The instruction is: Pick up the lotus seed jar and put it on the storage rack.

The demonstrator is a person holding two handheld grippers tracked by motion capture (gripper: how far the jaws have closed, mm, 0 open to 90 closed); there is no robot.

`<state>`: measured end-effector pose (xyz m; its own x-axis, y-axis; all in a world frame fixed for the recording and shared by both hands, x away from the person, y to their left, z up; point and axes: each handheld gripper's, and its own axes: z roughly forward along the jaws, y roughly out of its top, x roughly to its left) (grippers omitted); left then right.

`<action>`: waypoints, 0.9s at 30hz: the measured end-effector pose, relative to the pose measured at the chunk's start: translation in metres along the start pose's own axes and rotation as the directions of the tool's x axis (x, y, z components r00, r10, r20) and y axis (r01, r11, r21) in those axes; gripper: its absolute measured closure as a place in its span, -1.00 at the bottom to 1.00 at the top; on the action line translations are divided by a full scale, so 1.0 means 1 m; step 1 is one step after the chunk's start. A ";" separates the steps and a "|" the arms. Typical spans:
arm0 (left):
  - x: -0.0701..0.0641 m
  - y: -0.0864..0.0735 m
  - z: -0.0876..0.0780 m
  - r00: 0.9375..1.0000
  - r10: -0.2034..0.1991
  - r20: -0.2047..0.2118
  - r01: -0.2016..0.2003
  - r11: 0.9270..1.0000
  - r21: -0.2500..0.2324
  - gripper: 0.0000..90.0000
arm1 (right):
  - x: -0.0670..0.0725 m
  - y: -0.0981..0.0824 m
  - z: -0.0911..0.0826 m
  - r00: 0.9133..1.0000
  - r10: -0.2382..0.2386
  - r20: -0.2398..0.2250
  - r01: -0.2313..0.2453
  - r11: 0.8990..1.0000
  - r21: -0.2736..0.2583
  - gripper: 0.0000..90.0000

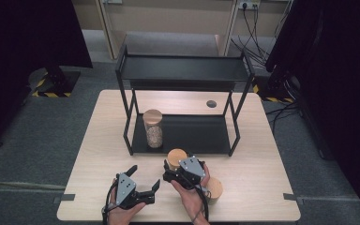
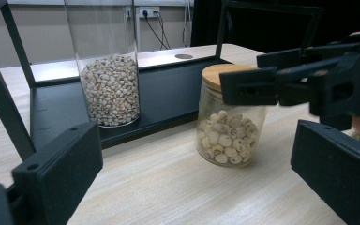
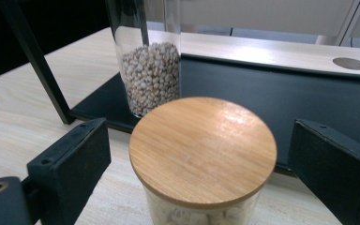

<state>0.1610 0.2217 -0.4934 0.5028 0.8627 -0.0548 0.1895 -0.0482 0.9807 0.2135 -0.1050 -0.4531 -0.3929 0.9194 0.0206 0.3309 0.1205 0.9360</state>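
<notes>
**Right jaws straddle the short jar in front of the rack**

The short jar [image 1: 176, 157] stands upright on the pale wooden worktop [image 1: 93, 154], just in front of the black two-tier rack [image 1: 183, 70] and near the middle of its front edge; it is clear glass with a round wooden lid [image 3: 203, 150] and holds pale, rounded pieces, seen through the glass in the left gripper view [image 2: 227, 136]; the right gripper [image 1: 168, 174] is at this jar, its jaws apart with one on either side of the lid; in the right gripper view a gap shows between each jaw and the lid's rim, so nothing is clamped.

The left gripper [image 1: 145, 180] is held above the worktop to the left of the right one, apart from every jar; its jaws stand wide apart with nothing between them; its own view looks across the worktop at the short jar and at the right gripper [image 2: 304, 84] beside that jar's lid.

A tall jar [image 1: 153, 129] with a wooden lid stands upright on the rack's lower shelf [image 1: 201, 136], toward its left end; it is partly filled with small pale grains [image 3: 152, 77]; it is well apart from both grippers.

A third jar [image 1: 214, 190], also wooden-lidded, sits on the worktop just right of the right hand [image 1: 190, 197], near the front edge; a small round dark disc [image 1: 211, 103] lies in the worktop behind the rack.
</notes>
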 end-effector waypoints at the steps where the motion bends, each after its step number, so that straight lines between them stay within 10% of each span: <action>1: 0.000 0.000 0.000 1.000 -0.001 -0.001 0.001 1.000 0.000 -0.96 | 0.001 -0.001 0.002 1.000 -0.002 0.001 0.002 1.000 0.005 -0.85; 27: 0.001 0.000 -0.001 1.000 -0.004 0.001 0.004 1.000 -0.003 -0.96 | 0.011 -0.003 0.018 0.998 -0.023 0.052 0.021 0.999 0.048 -0.43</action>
<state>0.1608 0.2225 -0.4931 0.5031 0.8622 -0.0585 0.1889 -0.0436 0.9810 0.2232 -0.0885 -0.4623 -0.3557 0.9344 -0.0193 0.3638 0.1574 0.9181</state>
